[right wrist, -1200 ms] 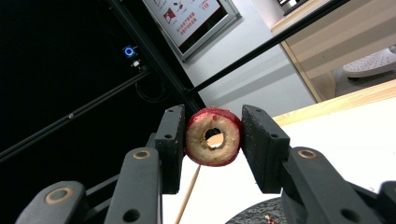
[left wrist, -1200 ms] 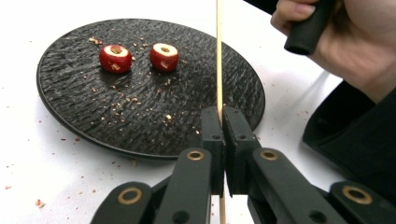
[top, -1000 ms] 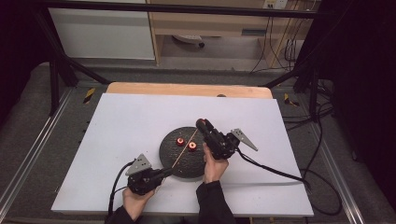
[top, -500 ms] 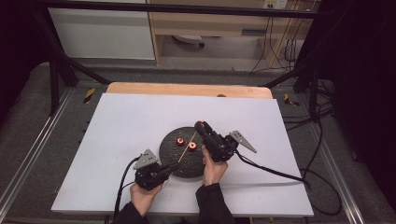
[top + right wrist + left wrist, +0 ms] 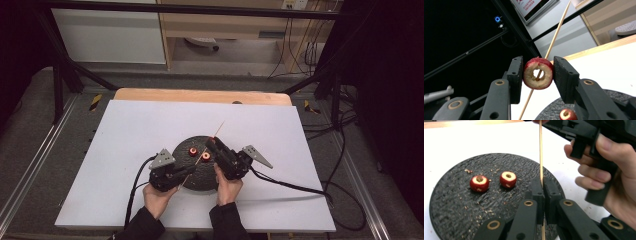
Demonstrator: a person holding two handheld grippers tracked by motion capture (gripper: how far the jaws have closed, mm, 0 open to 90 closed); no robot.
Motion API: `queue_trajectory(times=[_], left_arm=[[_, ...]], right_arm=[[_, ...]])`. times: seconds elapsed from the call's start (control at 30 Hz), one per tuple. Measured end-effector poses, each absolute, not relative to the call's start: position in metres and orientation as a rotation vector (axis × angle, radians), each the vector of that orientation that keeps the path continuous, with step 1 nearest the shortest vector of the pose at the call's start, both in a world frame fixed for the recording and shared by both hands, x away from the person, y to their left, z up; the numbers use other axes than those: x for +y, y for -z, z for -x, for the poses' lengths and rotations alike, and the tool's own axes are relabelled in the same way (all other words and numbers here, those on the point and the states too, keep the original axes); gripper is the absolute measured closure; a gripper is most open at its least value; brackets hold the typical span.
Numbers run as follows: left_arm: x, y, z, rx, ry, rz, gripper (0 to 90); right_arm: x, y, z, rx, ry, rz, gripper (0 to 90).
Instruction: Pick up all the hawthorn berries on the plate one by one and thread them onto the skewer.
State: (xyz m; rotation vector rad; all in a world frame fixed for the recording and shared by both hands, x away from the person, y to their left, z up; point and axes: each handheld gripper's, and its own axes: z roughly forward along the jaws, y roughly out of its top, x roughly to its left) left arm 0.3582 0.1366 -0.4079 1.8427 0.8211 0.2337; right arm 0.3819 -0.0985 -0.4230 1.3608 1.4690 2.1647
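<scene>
Fingers of left gripper [image 5: 541, 187] clamped shut on skewer [image 5: 540, 150]; right gripper [image 5: 537, 72] fingers grip cored fruit ring [image 5: 538, 73], skewer through its hole. Two fruits [image 5: 479, 183] on plate [image 5: 454, 205].

Two black plastic handheld grippers [image 5: 185, 176] [image 5: 212, 145] are seen, each topped by a grey three-cornered plate and trailed by a black cable. Brass-ringed pivot screws are set in the jaw links. Dark long sleeves [image 5: 142, 227] are worn.

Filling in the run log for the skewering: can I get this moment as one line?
left gripper: shut on wooden skewer | right gripper: shut on cored red fruit, skewer through its hole | black plate: two cored fruits
</scene>
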Motion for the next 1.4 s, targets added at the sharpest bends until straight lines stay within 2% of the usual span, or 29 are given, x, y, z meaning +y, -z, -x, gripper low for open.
queue_trajectory(times=[0.63, 0.7, 0.73, 0.77, 0.9, 0.93, 0.97, 1.07, 1.4], left_arm=[[0.127, 0.407, -0.368, 0.796, -0.245, -1.880, 87.7], [0.128, 0.407, -0.368, 0.793, -0.241, -1.881, 87.7], [0.128, 0.407, -0.368, 0.793, -0.241, -1.881, 87.7], [0.130, 0.407, -0.367, 0.791, -0.244, -1.881, 87.7], [0.138, 0.409, -0.365, 0.794, -0.245, -1.883, 87.7], [0.141, 0.410, -0.365, 0.798, -0.247, -1.888, 87.7], [0.144, 0.412, -0.364, 0.799, -0.250, -1.897, 87.7], [0.155, 0.417, -0.362, 0.804, -0.265, -1.925, 87.7], [0.197, 0.427, -0.349, 0.825, -0.291, -1.978, 87.6]], right_arm=[[-0.094, 0.436, -0.370, 1.686, -2.089, -1.366, 59.6], [-0.095, 0.435, -0.370, 1.701, -2.079, -1.370, 53.7], [-0.095, 0.435, -0.370, 1.701, -2.079, -1.370, 53.7], [-0.097, 0.433, -0.370, 1.726, -2.059, -1.370, 47.8], [-0.102, 0.428, -0.368, 1.753, -1.989, -1.362, 35.5], [-0.102, 0.428, -0.368, 1.753, -1.989, -1.362, 35.5], [-0.105, 0.426, -0.369, 1.785, -1.952, -1.354, 28.4], [-0.109, 0.424, -0.370, 1.857, -1.871, -1.330, 20.4], [-0.119, 0.425, -0.375, 2.097, -1.591, -1.230, 9.8]])
